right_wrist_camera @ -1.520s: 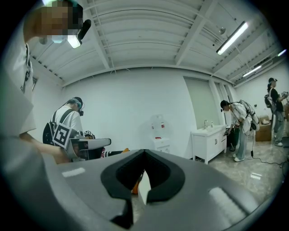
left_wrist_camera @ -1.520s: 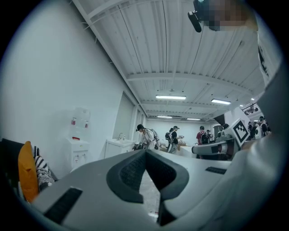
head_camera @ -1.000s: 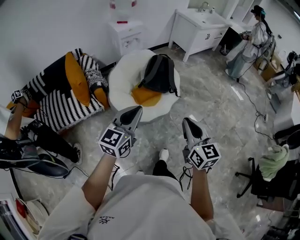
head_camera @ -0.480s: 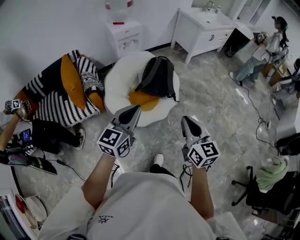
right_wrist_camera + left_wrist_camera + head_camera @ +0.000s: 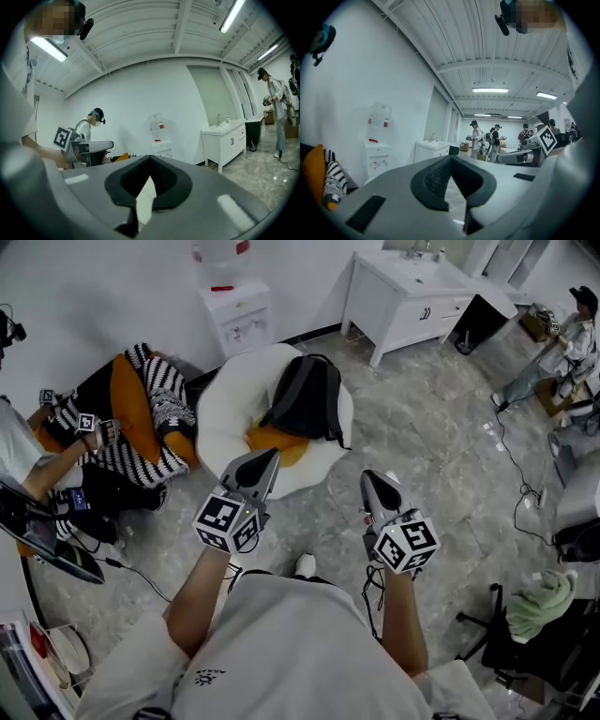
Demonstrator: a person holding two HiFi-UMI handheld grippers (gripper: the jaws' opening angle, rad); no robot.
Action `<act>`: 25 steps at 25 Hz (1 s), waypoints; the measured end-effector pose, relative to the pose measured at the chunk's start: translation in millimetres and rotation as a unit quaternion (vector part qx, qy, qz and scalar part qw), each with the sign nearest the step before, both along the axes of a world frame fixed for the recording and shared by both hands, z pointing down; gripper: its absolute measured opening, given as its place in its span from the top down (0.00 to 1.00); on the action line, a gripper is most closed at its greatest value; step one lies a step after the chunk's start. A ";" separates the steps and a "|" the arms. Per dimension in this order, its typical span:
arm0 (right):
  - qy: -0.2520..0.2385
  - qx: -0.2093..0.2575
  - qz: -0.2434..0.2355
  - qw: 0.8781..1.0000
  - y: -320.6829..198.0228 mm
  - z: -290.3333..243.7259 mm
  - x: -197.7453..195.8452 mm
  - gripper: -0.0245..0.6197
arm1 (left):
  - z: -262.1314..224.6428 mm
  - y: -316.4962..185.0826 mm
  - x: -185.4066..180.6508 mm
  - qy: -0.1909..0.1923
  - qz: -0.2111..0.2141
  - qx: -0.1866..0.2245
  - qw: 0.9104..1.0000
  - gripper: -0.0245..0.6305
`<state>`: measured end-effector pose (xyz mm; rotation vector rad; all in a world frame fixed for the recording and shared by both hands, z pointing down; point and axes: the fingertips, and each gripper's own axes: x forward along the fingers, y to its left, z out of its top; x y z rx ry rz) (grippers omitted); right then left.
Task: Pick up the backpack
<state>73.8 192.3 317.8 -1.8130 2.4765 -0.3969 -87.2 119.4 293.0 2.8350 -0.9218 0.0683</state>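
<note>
A dark grey backpack (image 5: 305,397) lies on a white round beanbag (image 5: 230,404) with an orange centre, on the floor ahead in the head view. My left gripper (image 5: 272,457) is shut and empty, its tip over the beanbag's near edge, short of the backpack. My right gripper (image 5: 372,479) is also shut and empty, over bare floor to the right of the beanbag. Both point level, so the backpack is hidden in both gripper views, where the left gripper (image 5: 451,158) and the right gripper (image 5: 150,159) show closed jaws with nothing between them.
A striped beanbag (image 5: 141,418) with an orange cushion lies at left, beside a seated person (image 5: 37,474). A water dispenser (image 5: 230,310) and a white sink cabinet (image 5: 412,287) stand against the wall. Cables (image 5: 520,474) and an office chair (image 5: 511,634) are at right.
In the head view the beanbag and backpack have drawn closer as I walked forward. The seated person at left has shifted, and the person at far right has moved away.
</note>
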 end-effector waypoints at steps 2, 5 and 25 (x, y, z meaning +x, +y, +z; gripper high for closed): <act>-0.003 -0.001 -0.003 1.000 -3.6 3.0 10.1 0.96 | 2.5 -3.1 9.8 -0.004 -0.003 -0.001 1.000 0.96; -0.007 -0.003 -0.005 1.000 -9.8 6.0 21.7 0.96 | 4.5 -8.3 20.2 -0.009 -0.007 -0.002 1.000 0.96; -0.029 -0.032 0.003 0.999 -96.2 23.0 47.1 0.96 | 25.6 -99.1 45.5 -0.018 0.003 -0.031 0.999 0.96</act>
